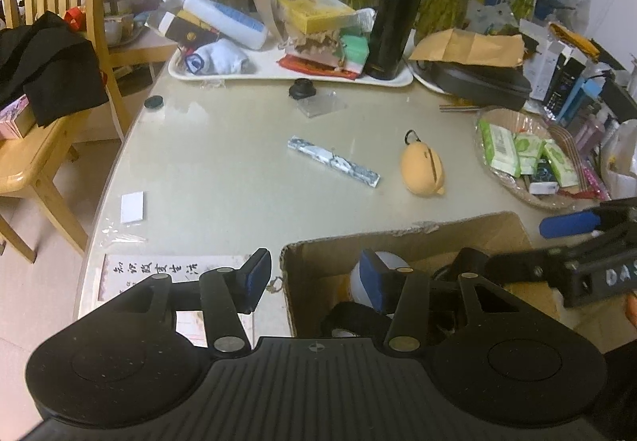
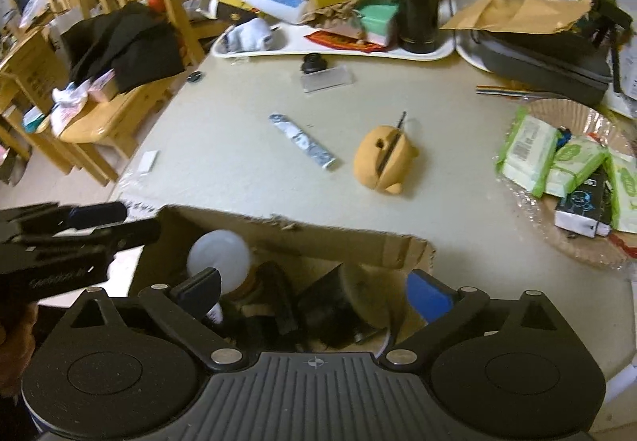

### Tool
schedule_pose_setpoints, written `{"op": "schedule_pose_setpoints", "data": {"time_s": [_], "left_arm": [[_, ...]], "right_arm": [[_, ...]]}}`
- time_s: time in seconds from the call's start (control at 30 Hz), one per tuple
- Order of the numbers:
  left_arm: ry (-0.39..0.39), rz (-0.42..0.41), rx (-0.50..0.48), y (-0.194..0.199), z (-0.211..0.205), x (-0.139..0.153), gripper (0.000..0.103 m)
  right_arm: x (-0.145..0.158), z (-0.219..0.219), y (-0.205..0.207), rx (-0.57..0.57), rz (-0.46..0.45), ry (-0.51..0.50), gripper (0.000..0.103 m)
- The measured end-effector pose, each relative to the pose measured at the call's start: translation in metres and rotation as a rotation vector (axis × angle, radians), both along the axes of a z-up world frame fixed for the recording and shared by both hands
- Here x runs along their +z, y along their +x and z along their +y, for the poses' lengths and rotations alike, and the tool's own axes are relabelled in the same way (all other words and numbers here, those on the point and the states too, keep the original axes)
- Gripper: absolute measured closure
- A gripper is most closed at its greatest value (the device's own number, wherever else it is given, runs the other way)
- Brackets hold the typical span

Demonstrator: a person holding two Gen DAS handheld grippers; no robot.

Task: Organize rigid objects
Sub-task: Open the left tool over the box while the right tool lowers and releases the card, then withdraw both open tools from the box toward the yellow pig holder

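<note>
two grippers hung over the cardboard box [image 2: 302, 238] at the bottom of both views. our right gripper [image 2: 314, 291] stood released, its jaws spread wide above the box's clutter with nothing pressed between them; below it lay a white round bottle [image 2: 219, 253] just inside the left finger and dark items we could not tell apart. our left gripper [image 1: 314, 281] straddled the box's left wall: its left finger sat outside over a printed paper [image 1: 159, 273], its right finger inside, in front of the white bottle. the jaws stood partly apart, and we saw nothing pinched between the pads, though whether the wall was touched we could not tell.

out on the table [image 2: 239, 130], in the middle of the frame, lay a tan pouch [image 2: 384, 160] and a blue-white tube [image 2: 302, 140], apart from each other and well beyond the fingers. a small black cap [image 2: 314, 62] and a clear plastic piece [image 2: 328, 78] sat further up, near the white tray [image 2: 330, 50]. a wicker basket [image 2: 573, 242] of packets filled the right side. bare tabletop lay open between the box's torn far edge and the tube. the table's rounded edge ran down the left, chairs just beyond.
</note>
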State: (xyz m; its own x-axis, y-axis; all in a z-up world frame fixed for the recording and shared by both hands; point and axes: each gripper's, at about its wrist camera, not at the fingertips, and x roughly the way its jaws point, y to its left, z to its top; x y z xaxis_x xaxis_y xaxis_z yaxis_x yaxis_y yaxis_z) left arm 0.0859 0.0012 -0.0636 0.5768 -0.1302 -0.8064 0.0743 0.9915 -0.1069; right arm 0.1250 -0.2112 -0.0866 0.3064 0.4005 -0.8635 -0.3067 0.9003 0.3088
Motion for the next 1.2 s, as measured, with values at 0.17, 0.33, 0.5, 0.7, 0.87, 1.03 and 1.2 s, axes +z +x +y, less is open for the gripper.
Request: {"op": "schedule_pose_setpoints", "data": {"time_s": [0.17,0.33,0.5,0.7,0.87,1.03,1.2], "left_arm": [[0.007,0.006,-0.013,-0.001,-0.003,0.000,0.054],[0.003,0.015,-0.013,0.001,-0.003,-0.001,0.054],[0.000,0.021,-0.017,0.001,-0.005,-0.002,0.054],[-0.007,0.011,-0.026,0.002,-0.007,-0.001,0.054],[-0.024,0.008,-0.027,0.004,-0.005,0.000,0.054],[-0.030,-0.016,-0.017,0.005,-0.004,0.009,0.054],[-0.032,-0.026,-0.002,0.010,-0.002,0.018,0.054]], "right_arm": [[-0.006,-0.004,0.004,-0.038,-0.021,-0.031,0.000],[-0.008,-0.010,0.006,-0.064,-0.033,-0.028,0.000],[-0.011,-0.012,0.007,-0.098,-0.053,-0.044,0.000],[-0.009,-0.019,0.014,-0.153,-0.085,-0.056,0.000],[-0.003,-0.025,0.021,-0.159,-0.109,-0.084,0.000],[0.001,-0.026,0.025,-0.167,-0.116,-0.064,0.000],[0.005,-0.018,0.027,-0.120,-0.136,-0.068,0.000]]}}
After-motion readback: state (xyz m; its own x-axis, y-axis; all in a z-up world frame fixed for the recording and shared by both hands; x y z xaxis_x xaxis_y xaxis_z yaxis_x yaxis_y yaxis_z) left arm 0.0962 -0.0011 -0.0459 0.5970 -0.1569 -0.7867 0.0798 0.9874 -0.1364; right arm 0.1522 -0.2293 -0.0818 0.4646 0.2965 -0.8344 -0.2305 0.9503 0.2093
